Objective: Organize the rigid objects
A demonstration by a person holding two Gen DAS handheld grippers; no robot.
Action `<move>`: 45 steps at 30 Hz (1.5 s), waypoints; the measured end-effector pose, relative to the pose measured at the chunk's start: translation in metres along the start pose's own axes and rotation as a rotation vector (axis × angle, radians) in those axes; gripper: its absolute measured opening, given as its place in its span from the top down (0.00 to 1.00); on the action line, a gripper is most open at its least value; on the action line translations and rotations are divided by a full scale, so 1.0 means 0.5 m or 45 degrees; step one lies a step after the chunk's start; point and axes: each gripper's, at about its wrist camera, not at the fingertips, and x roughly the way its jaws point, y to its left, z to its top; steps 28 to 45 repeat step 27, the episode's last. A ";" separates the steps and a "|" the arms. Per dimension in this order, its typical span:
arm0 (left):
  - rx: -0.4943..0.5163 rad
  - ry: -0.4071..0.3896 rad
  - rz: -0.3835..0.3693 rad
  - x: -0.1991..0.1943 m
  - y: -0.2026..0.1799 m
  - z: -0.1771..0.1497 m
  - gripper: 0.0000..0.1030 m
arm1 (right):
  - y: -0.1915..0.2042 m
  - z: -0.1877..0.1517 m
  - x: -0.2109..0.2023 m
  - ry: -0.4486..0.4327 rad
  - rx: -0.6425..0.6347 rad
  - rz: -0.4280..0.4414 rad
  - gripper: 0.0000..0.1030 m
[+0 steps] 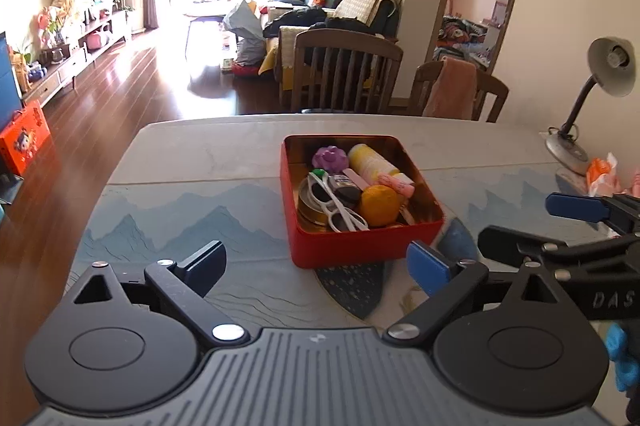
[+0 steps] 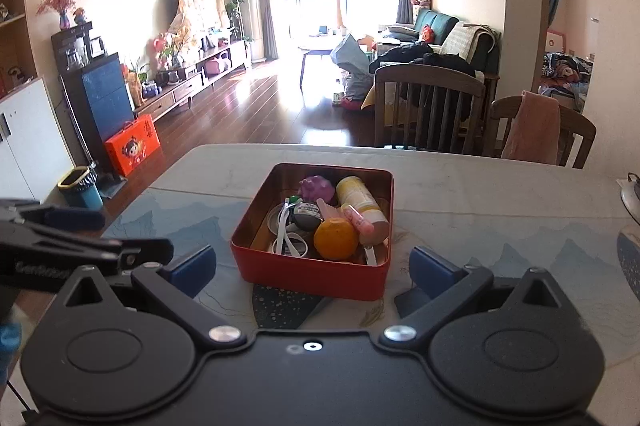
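Red square metal tin [image 1: 362,238]: gathers the small things together on my table [image 1: 192,161].
Left tongs [image 1: 316,266]: wide, empty, before it.
Right tongs [image 2: 314,270]: wide, empty, likewise.

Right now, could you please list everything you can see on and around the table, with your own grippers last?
Tin box: one, red, mid-table, open, filled.
Flower-shaped toy: one, purple, far left in box.
Bottle: one, pale yellow, lying at far right in box.
Ball: one, orange, near right in box.
Sunglasses: one pair, white-framed, near left in box.
Tube: one, pink, beside the ball.
Desk lamp: one, grey, table's right edge.
Chairs: two, dark wood, behind table; pink cloth on the right one.
Table: one, grey with blue mountain print.
Left gripper: open, before the box.
Right gripper: open, before the box.
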 end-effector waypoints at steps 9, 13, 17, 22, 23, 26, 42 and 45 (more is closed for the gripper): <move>0.010 -0.017 0.026 -0.040 -0.010 -0.029 0.05 | 0.009 -0.031 -0.021 -0.009 0.008 0.022 0.00; -0.001 -0.021 0.046 -0.048 -0.008 -0.038 0.05 | 0.011 -0.045 -0.029 -0.009 0.012 0.024 0.00; 0.001 -0.016 0.049 -0.051 -0.011 -0.043 0.05 | 0.016 -0.055 -0.035 -0.004 0.012 0.026 0.00; -0.002 -0.007 0.066 -0.050 -0.016 -0.045 0.05 | 0.010 -0.064 -0.038 0.009 0.021 0.023 0.00; -0.008 -0.004 0.065 -0.048 -0.016 -0.046 0.05 | 0.007 -0.068 -0.038 0.015 0.024 0.020 0.00; -0.007 0.001 0.061 -0.044 -0.020 -0.047 0.05 | -0.007 -0.075 -0.033 0.028 0.044 -0.004 0.00; -0.007 0.000 0.056 -0.043 -0.021 -0.048 0.05 | -0.013 -0.079 -0.030 0.033 0.055 -0.016 0.00; -0.007 0.000 0.056 -0.043 -0.021 -0.048 0.05 | -0.013 -0.079 -0.030 0.033 0.055 -0.016 0.00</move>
